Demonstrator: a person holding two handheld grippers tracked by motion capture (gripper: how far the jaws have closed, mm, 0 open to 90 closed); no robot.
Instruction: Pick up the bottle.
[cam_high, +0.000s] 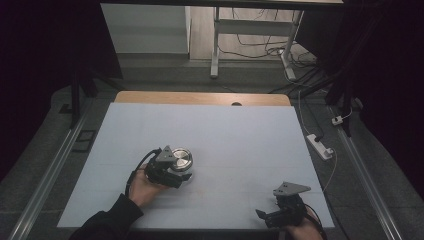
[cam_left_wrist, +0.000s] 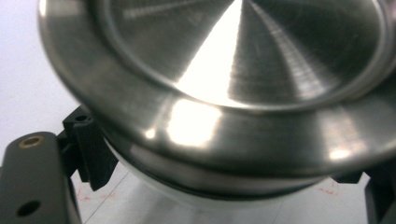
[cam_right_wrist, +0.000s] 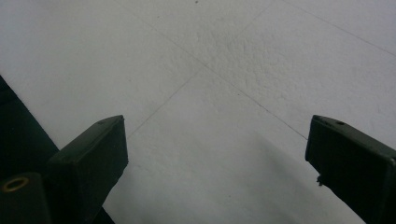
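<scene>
Thing: a round steel container (cam_high: 181, 159) with a shiny lid stood on the white table cover (cam_high: 230, 135), left of the middle and toward my side.
Left gripper (cam_high: 177, 176): I held it against the container's near side; my jaws were closed on its body just under the lid's rim, one ribbed pad (cam_left_wrist: 93, 154) pressing the left wall.
Right gripper (cam_high: 267, 216): I kept it low at the near right corner of the cover, well apart from the container, its jaws spread wide with nothing between them.
Left hand (cam_high: 142, 189): it gripped the tool from behind, dark sleeve trailing.
</scene>
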